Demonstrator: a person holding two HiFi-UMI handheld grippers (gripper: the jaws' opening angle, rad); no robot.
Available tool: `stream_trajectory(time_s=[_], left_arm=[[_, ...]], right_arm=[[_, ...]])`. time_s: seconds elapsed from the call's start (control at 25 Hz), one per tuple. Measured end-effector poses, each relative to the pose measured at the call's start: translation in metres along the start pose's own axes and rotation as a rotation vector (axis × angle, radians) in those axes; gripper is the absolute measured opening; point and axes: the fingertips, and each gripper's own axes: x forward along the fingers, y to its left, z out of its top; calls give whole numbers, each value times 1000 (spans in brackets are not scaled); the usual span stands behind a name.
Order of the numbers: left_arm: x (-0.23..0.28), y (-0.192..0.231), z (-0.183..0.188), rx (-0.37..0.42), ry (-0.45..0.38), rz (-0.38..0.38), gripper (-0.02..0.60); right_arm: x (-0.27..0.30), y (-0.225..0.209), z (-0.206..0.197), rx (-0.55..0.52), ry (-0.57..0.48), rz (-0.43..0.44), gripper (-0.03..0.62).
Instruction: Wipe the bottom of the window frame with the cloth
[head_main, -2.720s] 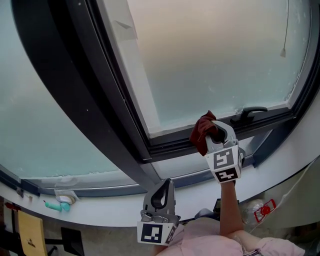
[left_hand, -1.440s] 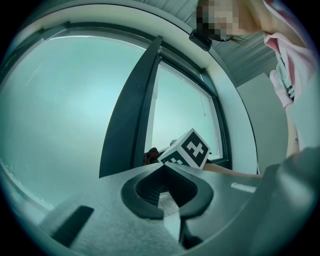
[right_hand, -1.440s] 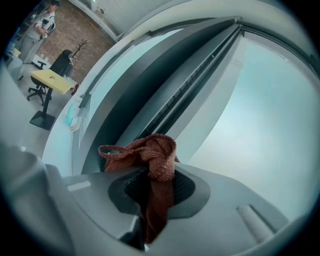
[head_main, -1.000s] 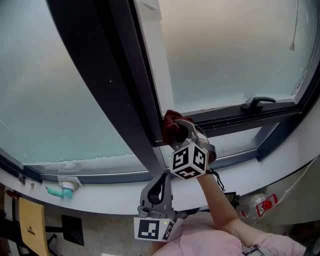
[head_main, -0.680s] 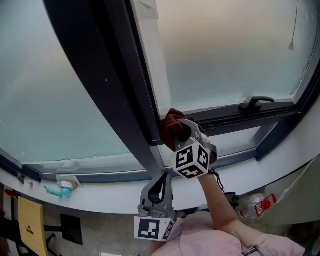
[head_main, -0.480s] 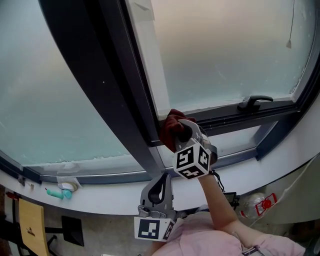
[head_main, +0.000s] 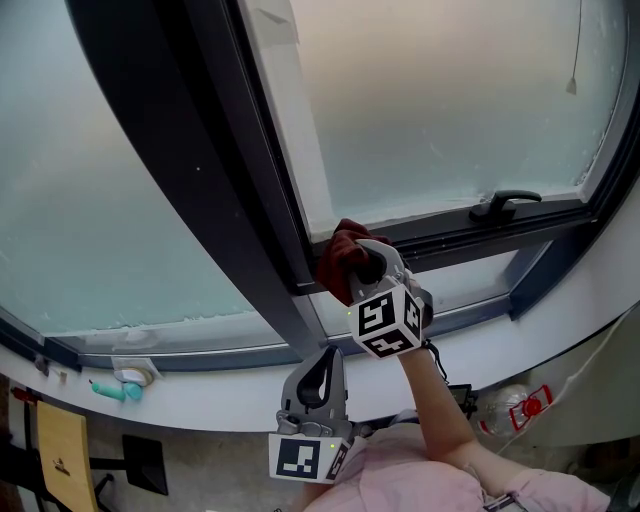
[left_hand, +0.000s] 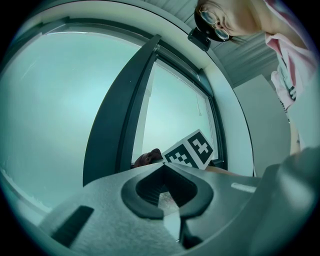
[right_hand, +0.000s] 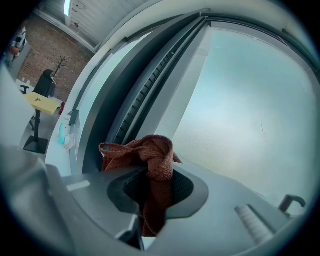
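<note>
A dark red cloth (head_main: 338, 262) is bunched in my right gripper (head_main: 361, 262), which is shut on it. The cloth presses against the bottom rail of the window frame (head_main: 450, 238), at its left end where the dark upright post (head_main: 230, 180) meets it. In the right gripper view the cloth (right_hand: 150, 165) hangs from the closed jaws, with the frame's channels (right_hand: 145, 95) just beyond. My left gripper (head_main: 322, 380) hangs low under the sill, jaws together, holding nothing; in its own view the left gripper (left_hand: 165, 187) points up at the glass.
A black window handle (head_main: 503, 204) sits on the bottom rail to the right. A white sill (head_main: 200, 395) runs below the frame, with a teal item (head_main: 118, 391) on it at the left. A wooden chair (head_main: 60, 460) stands bottom left. A cord (head_main: 572, 60) hangs top right.
My right gripper has carried the cloth leftward along the bottom rail, from near the handle to the corner by the upright post. Over the last second it has hardly moved. The left gripper stayed put.
</note>
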Motion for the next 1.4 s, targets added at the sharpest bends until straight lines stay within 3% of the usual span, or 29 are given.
stream_trajectory(time_s=[1.4], left_arm=[[24, -15, -7, -4, 14, -43, -5]], right_arm=[[-15, -42, -24, 77, 3, -46, 60]])
